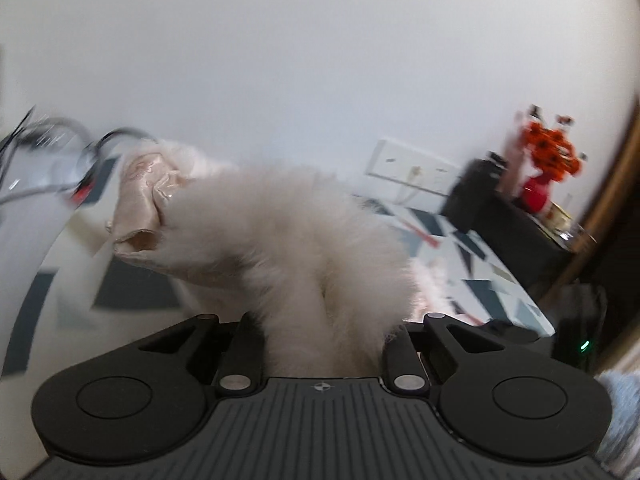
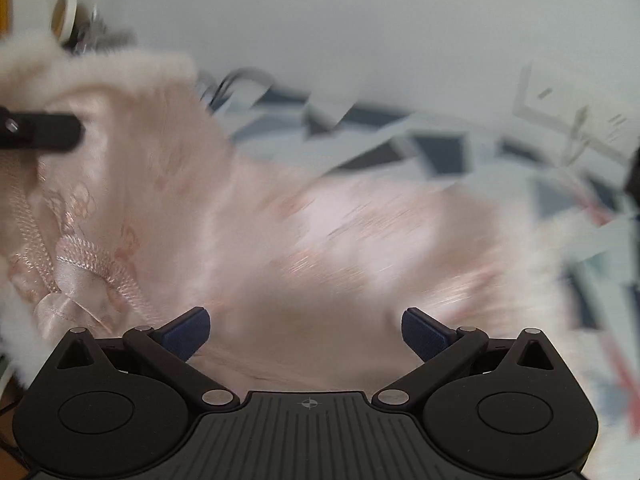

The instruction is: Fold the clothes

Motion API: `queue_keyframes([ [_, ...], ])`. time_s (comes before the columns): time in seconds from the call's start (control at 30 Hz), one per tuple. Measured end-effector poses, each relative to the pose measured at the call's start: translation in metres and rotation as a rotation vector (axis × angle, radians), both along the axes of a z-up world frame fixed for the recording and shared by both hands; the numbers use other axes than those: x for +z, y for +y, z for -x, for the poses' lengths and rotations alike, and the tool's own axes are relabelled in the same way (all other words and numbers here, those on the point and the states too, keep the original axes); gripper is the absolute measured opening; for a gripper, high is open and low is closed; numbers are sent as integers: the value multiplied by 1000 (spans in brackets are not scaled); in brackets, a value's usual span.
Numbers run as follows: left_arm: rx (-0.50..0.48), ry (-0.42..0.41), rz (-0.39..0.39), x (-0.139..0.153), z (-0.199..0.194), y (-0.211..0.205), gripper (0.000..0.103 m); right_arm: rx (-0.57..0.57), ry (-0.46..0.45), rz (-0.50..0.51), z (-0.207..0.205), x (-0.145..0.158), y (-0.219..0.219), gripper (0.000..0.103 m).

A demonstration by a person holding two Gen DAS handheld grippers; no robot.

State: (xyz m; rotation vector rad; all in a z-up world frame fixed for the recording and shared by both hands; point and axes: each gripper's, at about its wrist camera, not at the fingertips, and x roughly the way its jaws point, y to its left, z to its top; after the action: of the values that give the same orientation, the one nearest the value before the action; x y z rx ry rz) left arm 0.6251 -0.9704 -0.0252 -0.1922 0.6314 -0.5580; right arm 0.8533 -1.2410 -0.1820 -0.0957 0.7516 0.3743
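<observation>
A pale pink garment with white fur trim and a satin patterned lining (image 2: 280, 232) lies over a bed with a geometric-print sheet (image 2: 440, 148). My left gripper (image 1: 324, 332) is shut on a furry fold of the garment (image 1: 288, 232) and lifts it; its fingertips are buried in the fur. My right gripper (image 2: 306, 332) is open just above the satin lining, with nothing between its blue pads (image 2: 188, 334). A finger of the left gripper (image 2: 40, 134) shows at the left edge of the right wrist view, holding the fur edge.
The bed sheet (image 1: 460, 248) runs to a white wall with a socket panel (image 1: 416, 170). A dark bedside table (image 1: 516, 220) holds a red vase with orange flowers (image 1: 548, 160). Cables (image 1: 60, 148) hang at the left. A black device with a green light (image 1: 584, 344) stands at the right.
</observation>
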Motion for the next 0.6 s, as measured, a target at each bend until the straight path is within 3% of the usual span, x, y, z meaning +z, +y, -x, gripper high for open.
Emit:
queue_keyframes([
  [0.13, -92, -14, 3, 6, -5, -37, 16, -83, 43, 55, -3, -10, -51, 102],
  [0.3, -207, -12, -46, 5, -8, -91, 16, -71, 116, 41, 1, -50, -65, 102],
  [0.4, -162, 18, -45, 2, -13, -96, 17, -80, 120, -20, 2, -57, -75, 102],
  [0.6, 18, 95, -5, -13, -12, -49, 17, -45, 149, -78, -6, -49, -85, 102],
])
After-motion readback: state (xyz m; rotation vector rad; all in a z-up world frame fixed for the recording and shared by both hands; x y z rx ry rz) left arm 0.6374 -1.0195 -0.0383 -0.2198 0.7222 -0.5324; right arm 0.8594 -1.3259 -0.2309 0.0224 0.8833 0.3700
